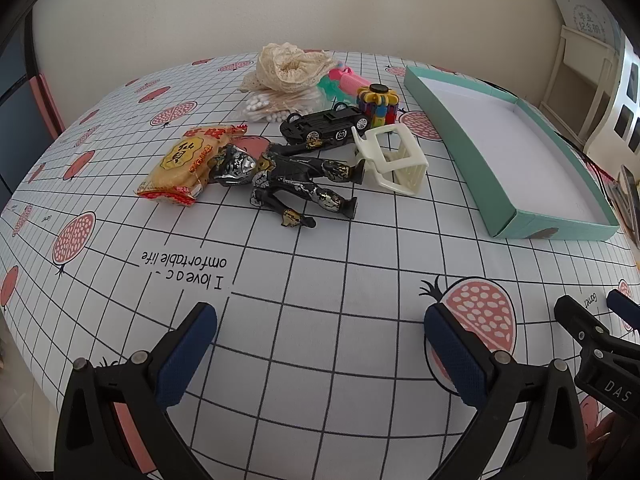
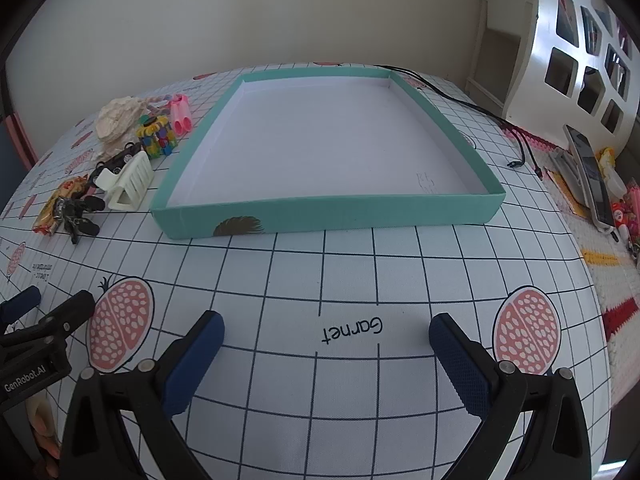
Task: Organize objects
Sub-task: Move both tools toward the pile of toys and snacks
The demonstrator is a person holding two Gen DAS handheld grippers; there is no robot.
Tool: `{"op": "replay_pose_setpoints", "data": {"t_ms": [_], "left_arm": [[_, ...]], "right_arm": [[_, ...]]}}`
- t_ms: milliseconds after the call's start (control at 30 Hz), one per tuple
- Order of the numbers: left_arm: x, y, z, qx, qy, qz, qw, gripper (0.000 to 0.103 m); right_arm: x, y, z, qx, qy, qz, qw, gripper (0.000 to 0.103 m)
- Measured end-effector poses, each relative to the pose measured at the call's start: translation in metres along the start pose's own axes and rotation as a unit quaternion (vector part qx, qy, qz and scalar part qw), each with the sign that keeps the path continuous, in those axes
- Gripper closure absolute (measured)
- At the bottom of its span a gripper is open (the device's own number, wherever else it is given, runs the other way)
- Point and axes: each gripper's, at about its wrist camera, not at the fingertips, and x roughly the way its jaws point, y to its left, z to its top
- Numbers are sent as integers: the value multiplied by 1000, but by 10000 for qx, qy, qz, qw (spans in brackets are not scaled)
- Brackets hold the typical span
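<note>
Left wrist view: we saw our left gripper (image 1: 320, 356) spread wide and empty, one toy figure (image 1: 286, 180), one toy car (image 1: 326, 124) and one snack packet (image 1: 186, 164) ahead. Right gripper (image 2: 326, 364) gaped empty too, one teal box (image 2: 328, 204) straight ahead; tablecloth (image 2: 352, 272) read "Garnet".

Both views are taken from low above the bench (image 1: 320, 340), looking forward between the spread fingers of each claw. From the left wrist, the toy pile (image 1: 304, 152) is faced at close range, with the teal tray (image 1: 472, 152) seen at the right edge. From the right wrist, the tray (image 2: 328, 208) is faced squarely, the pile (image 2: 120, 168) at left. Tray, pile and gridded cloth are shared.
</note>
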Motion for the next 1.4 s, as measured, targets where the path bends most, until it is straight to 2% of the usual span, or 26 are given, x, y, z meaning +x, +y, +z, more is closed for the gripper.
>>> {"op": "replay_pose_setpoints", "data": {"t_ms": [267,400,533,667,900,1133,1300,1400], "left_arm": [[0,-2,0,11,98,6,10000,0],[-2,-1,2,-15,158,12,9999,0],[-12,-6,9,80,57,45,9999,0],[-23,-4,27,78,28,85,9999,0],[-47,14,74,-209,53,141,9997,0],[-58,42,120,-459,169,282,9984,0],[-43,64,140,-814,454,349,9950,0],[-31,74,148,-918,614,427,9930,0]], "right_arm": [[-1,2,2,23,31,92,10000,0],[-14,5,11,88,-210,192,9996,0],[-32,7,29,151,-411,386,9983,0],[-49,13,53,122,-543,452,9974,0],[-75,26,99,-143,-631,502,9966,0],[-81,47,143,-305,-481,773,9954,0],[-70,75,167,-431,-145,926,9947,0],[-51,92,172,-455,229,965,9940,0]]}}
